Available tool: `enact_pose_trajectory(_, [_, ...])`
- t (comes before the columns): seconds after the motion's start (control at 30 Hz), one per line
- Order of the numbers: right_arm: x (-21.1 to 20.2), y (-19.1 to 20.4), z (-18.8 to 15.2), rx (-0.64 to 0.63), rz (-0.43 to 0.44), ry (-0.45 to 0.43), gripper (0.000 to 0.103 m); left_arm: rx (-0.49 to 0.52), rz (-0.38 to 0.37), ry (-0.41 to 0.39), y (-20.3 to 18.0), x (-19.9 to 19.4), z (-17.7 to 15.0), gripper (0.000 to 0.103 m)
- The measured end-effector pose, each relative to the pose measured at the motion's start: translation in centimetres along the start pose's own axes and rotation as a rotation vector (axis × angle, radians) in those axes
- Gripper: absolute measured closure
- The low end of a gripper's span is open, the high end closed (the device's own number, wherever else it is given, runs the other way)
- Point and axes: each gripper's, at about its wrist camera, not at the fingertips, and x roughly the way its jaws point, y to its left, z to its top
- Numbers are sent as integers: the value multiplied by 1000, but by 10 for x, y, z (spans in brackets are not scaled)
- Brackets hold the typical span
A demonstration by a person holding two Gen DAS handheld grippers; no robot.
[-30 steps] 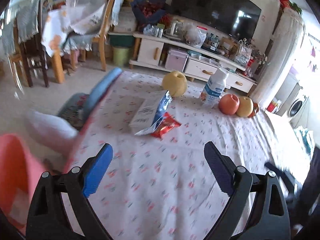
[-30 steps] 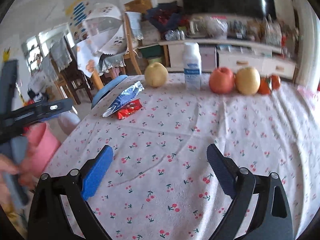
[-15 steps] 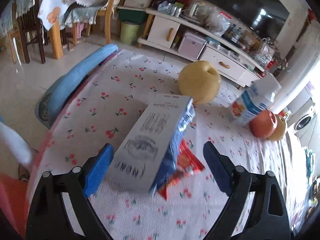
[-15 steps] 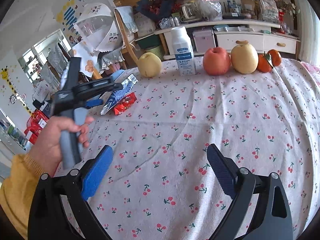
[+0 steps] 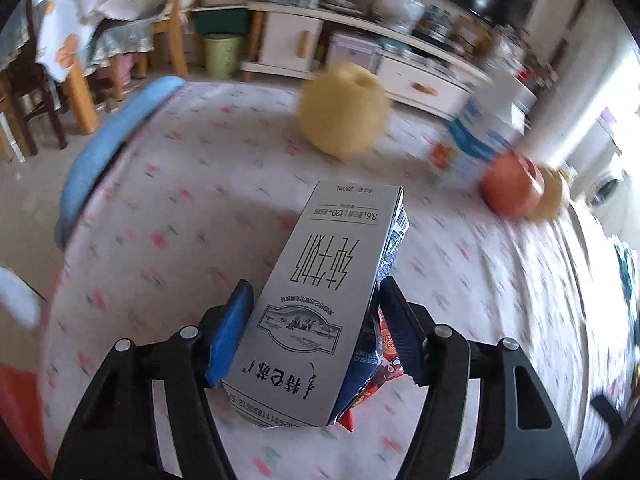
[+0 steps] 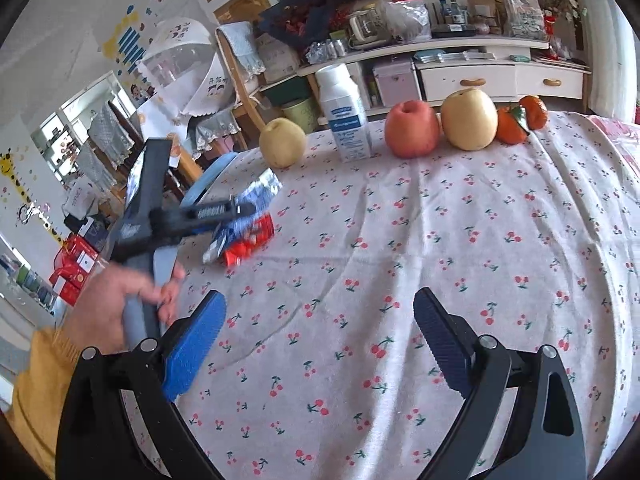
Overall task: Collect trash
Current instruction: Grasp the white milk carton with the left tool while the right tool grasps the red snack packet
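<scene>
Two grippers in play. My left gripper (image 5: 316,332) has just been closing w/ the flattened grey-and-blue milk carton (image 5: 320,300) between its jaws: both blue pads sit right at the carton's sides, the left pad about touching, the right one at its blue edge; can't tell if they're pressing yet. Carton lies on the cherry-print tabletop (image 5: 168,240), its far end pointing away from the gripper, atop a crumpled red snack wrapper (image 5: 380,372) that peeks out under its right side.

Beyond the carton: a yellow pear (image 5: 344,112), and to the right a white plastic bottle w/ blue label (image 5: 476,144) and a red apple (image 5: 512,188), all blurred.

My right gripper (image 6: 316,340) hangs wide open over bare cloth, nothing between the pads. Well ahead-left of it, my left hand (image 6: 116,304) grips the other tool's handle, the carton at its tip.
</scene>
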Motion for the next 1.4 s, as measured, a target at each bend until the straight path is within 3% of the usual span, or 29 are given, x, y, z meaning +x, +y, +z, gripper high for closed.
enact_pose_trajectory(0.2, [-6,-12,4,-20,-30,1,9,76,-82,29,-47,-23,-52,37])
enact_pose_trajectory(0.33, [-2,-13,-2,-58,-32,53,9,50,-131,29,-63,-45,-90,39])
enact_pose_trajectory(0.5, [4,-10,-10,-98,-13,116,9,16,-134,14,-68,-63,-121,39])
enact_pose_trajectory(0.67, [5,-13,-13,-104,-28,136,9,68,-95,19,-71,-54,-119,30])
enact_pose_trajectory(0.87, [8,-14,-14,-105,-34,147,9,127,-69,-5,-76,-53,-125,33])
enact_pose_trajectory(0.9, [9,-12,-15,-111,-34,150,9,115,-90,-8,-73,-55,-125,38])
enact_pose_trajectory(1.1, [17,0,-19,-161,-25,175,9,18,-111,-68,-48,-67,-124,38])
enact_pose_trajectory(1.4, [43,34,-36,-270,-11,224,9,-36,-75,-159,-19,-93,-119,38])
